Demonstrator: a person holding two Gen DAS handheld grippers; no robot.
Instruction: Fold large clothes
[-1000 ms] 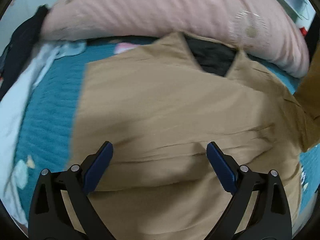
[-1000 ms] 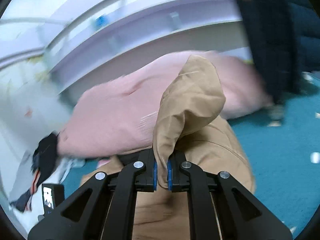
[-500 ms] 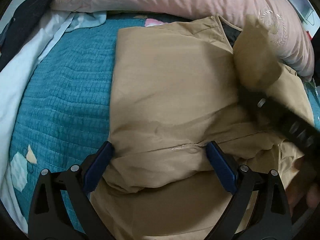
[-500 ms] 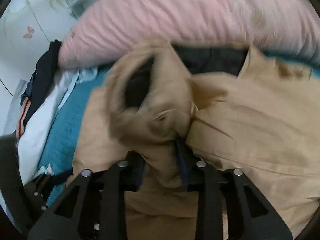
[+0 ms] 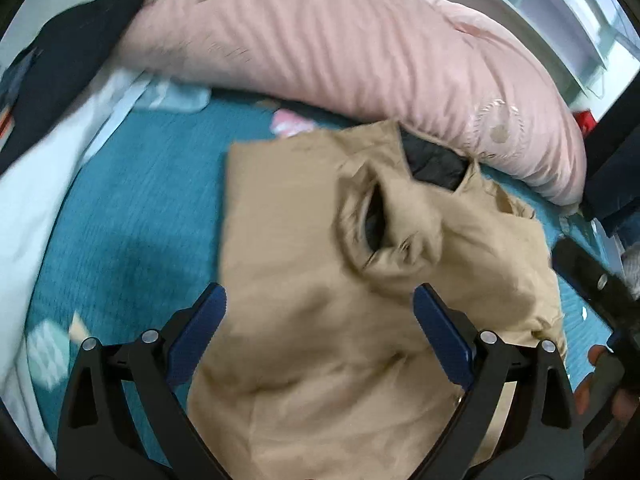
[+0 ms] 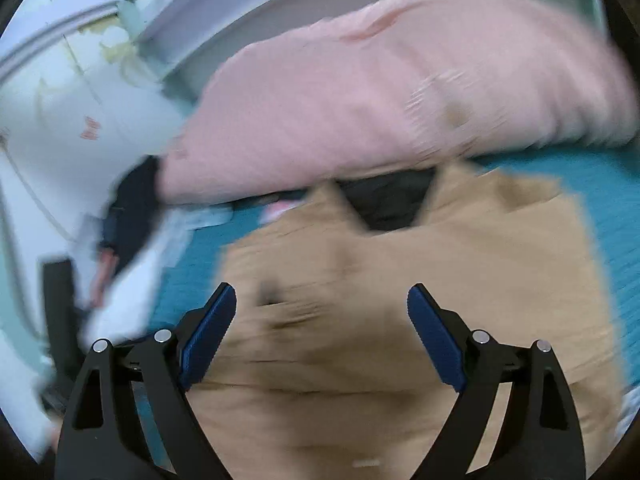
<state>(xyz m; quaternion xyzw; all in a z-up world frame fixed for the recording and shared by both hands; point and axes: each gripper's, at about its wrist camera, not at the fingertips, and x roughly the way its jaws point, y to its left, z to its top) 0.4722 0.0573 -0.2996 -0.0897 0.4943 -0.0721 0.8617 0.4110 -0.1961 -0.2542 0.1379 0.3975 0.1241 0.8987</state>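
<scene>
A tan jacket (image 5: 304, 280) with a dark lining (image 5: 436, 162) lies on the teal bedspread (image 5: 132, 232). One sleeve (image 5: 392, 224) lies folded across its chest, the dark cuff opening facing up. My left gripper (image 5: 320, 312) hovers open above the jacket's lower half, with nothing between its blue pads. In the right wrist view the jacket (image 6: 460, 280) is blurred. My right gripper (image 6: 322, 312) is above it with its jaws opening wide and nothing between them. The right tool's black body (image 5: 592, 284) shows at the left wrist view's right edge.
A long pink pillow (image 5: 360, 52) lies across the bed just beyond the jacket's collar. White and dark clothes (image 5: 48, 112) are piled on the left. A white curved headboard (image 6: 248, 12) stands behind the pillow. Something dark (image 5: 616, 160) sits at the right edge.
My right gripper carried the sleeve over the jacket's chest, let it go and opened wide, then drew back. My left gripper rose a little; it stayed open.
</scene>
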